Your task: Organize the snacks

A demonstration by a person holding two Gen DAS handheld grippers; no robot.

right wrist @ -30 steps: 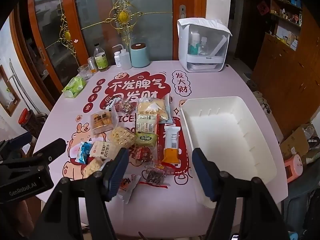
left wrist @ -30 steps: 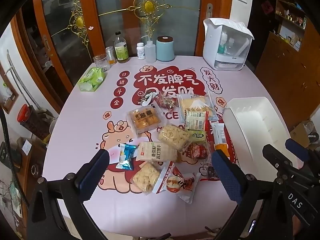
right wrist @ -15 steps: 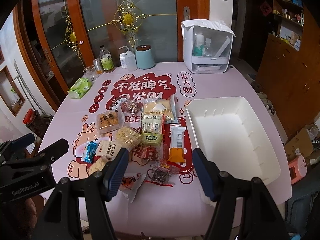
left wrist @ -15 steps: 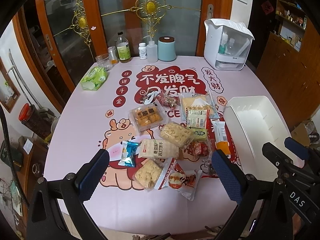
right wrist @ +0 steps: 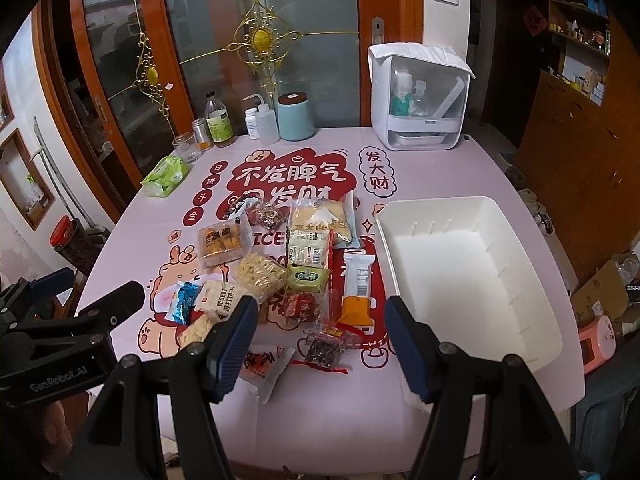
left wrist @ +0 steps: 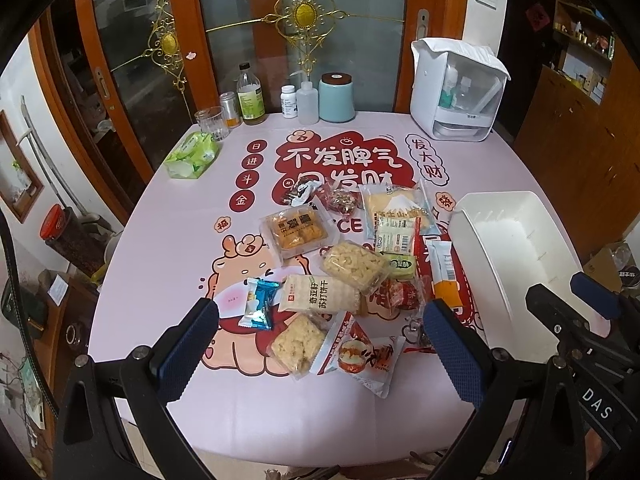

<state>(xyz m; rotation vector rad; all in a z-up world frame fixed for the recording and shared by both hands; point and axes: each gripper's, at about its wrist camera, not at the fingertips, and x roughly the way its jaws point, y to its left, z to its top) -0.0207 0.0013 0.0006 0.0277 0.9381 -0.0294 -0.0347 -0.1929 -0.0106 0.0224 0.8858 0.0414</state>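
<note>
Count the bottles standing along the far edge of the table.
3: a green-labelled glass bottle, a small white pill bottle and a squeeze bottle, left of the teal canister. The white case may hold more.

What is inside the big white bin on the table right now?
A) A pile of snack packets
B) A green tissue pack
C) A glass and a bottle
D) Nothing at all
D: the white bin shows only its bare white floor, while the snack packets all lie on the tablecloth beside it.
</note>
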